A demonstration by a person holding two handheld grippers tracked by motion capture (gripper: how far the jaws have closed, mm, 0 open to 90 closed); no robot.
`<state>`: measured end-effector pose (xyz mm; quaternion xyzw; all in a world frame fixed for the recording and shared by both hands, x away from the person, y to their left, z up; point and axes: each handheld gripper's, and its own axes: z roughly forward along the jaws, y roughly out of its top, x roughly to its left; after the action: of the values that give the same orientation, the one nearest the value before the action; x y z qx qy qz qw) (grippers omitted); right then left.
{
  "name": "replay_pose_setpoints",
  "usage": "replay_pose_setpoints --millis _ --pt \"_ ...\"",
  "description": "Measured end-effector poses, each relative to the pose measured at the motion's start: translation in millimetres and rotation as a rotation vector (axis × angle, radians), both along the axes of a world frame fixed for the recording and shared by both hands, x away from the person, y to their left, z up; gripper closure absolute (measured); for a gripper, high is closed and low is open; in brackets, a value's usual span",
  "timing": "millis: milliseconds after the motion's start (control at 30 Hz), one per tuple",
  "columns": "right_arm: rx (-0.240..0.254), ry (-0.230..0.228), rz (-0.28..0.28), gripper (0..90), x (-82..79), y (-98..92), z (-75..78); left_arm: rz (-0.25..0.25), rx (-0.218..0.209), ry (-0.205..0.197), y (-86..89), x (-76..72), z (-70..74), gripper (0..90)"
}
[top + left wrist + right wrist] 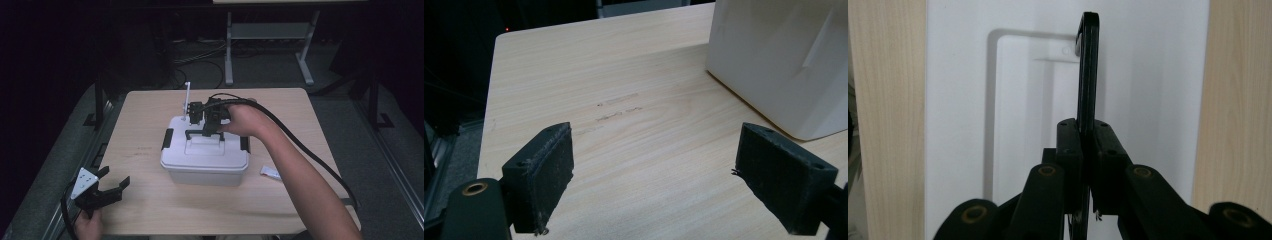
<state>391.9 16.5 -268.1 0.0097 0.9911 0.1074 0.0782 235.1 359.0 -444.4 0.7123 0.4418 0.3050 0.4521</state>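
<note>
Right gripper sits over the white storage box at mid-table, jaws clamped tight on the box's black carry handle. In the right gripper view the handle stands upright, a thin bar pinched between the pads and running on beyond the tips, white lid directly behind. Left gripper rests at the near left table edge, jaws spread wide, nothing between them; box corner lies beyond the right-hand jaw, apart from it.

Bare table lies open ahead of the left claw; the white box blocks its right.
</note>
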Motion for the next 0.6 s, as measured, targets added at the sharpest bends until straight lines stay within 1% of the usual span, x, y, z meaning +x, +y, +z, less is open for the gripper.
replay_pose_setpoints --millis 600 --pt "0.011 0.001 0.003 83.9 -0.3 -0.9 2.4 -0.002 0.0 0.001 0.5 0.5 -0.5 15.0"
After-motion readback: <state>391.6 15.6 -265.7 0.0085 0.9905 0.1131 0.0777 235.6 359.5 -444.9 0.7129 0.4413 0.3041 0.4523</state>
